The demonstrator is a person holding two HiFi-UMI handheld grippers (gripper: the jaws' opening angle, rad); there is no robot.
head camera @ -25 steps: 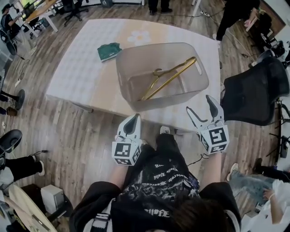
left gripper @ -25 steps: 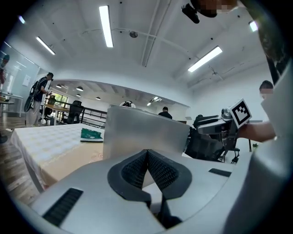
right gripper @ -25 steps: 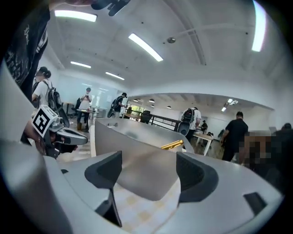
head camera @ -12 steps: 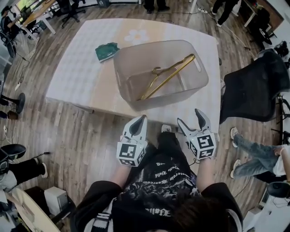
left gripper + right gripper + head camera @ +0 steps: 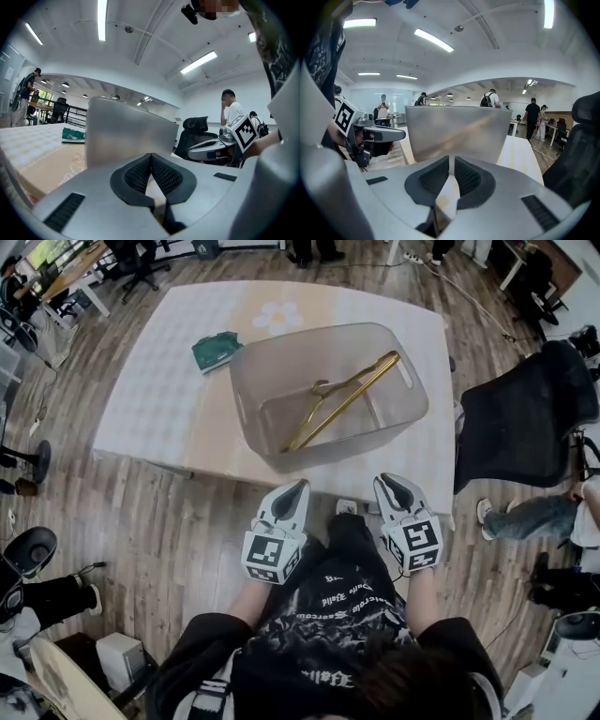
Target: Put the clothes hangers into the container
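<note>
A gold clothes hanger (image 5: 342,397) lies slantwise inside the translucent grey container (image 5: 272,442) on the table. Both grippers hang off the table's near edge, in front of the container and close to my body. My left gripper (image 5: 297,487) is shut with nothing between its pads; in its own view the left gripper (image 5: 151,157) faces the container's near wall (image 5: 126,140). My right gripper (image 5: 389,483) is also shut and empty, and the right gripper (image 5: 451,162) points at that same grey wall (image 5: 457,131).
A folded green item (image 5: 214,349) lies on the table (image 5: 159,399) left of the container. A black office chair (image 5: 520,418) stands at the right. People and desks fill the room around the table; the floor is wood.
My right gripper has gone from open to shut and moved left and down toward my body. The left gripper stayed shut and shifted slightly.
</note>
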